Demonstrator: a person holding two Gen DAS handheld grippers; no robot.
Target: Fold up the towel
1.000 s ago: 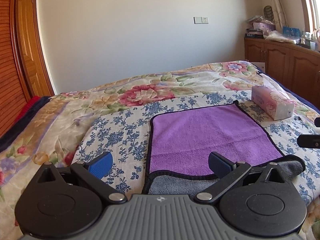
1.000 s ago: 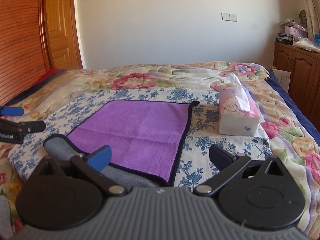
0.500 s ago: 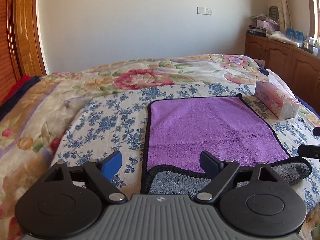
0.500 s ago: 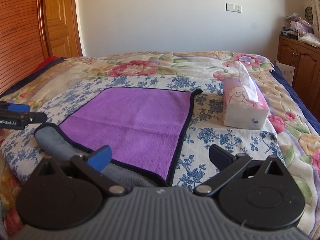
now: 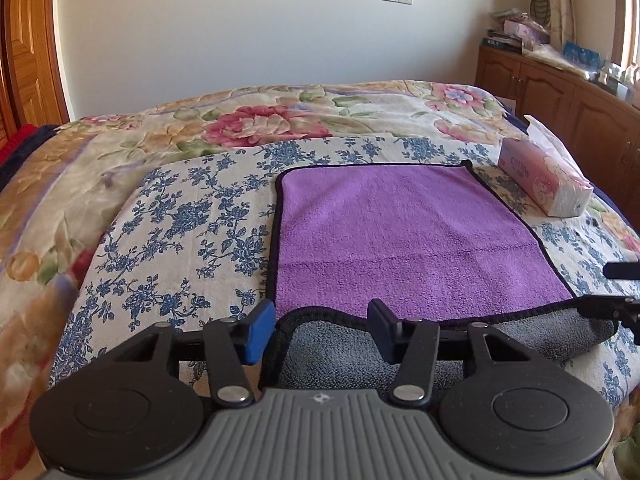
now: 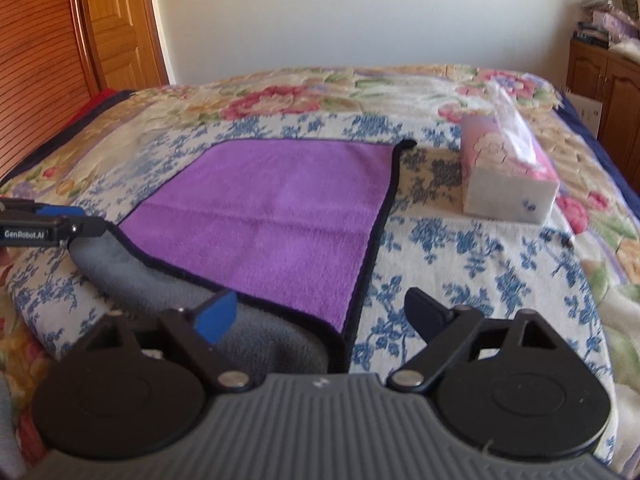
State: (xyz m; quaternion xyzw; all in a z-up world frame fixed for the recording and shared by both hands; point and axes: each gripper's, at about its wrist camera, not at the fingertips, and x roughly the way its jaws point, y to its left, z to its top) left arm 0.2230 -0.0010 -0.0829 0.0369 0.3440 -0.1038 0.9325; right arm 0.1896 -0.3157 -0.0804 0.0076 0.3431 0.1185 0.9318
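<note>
A purple towel (image 5: 404,236) with a black hem and grey underside lies flat on the bed; it also shows in the right wrist view (image 6: 276,216). Its near edge is turned over, showing a grey band (image 5: 352,344). My left gripper (image 5: 322,330) is open, its jaws straddling the towel's near left corner. My right gripper (image 6: 320,314) is open around the near right corner, the grey fold (image 6: 256,320) between its jaws. Each gripper's tips show at the edge of the other's view.
A pink tissue box (image 5: 544,184) sits on the bed right of the towel, also in the right wrist view (image 6: 508,176). The floral bedspread (image 5: 180,232) surrounds the towel. Wooden cabinets (image 5: 560,92) stand right, a wooden door (image 6: 116,28) left.
Both grippers have moved forward and lower toward the towel's near corners. The left jaws have narrowed somewhat. The towel has not moved.
</note>
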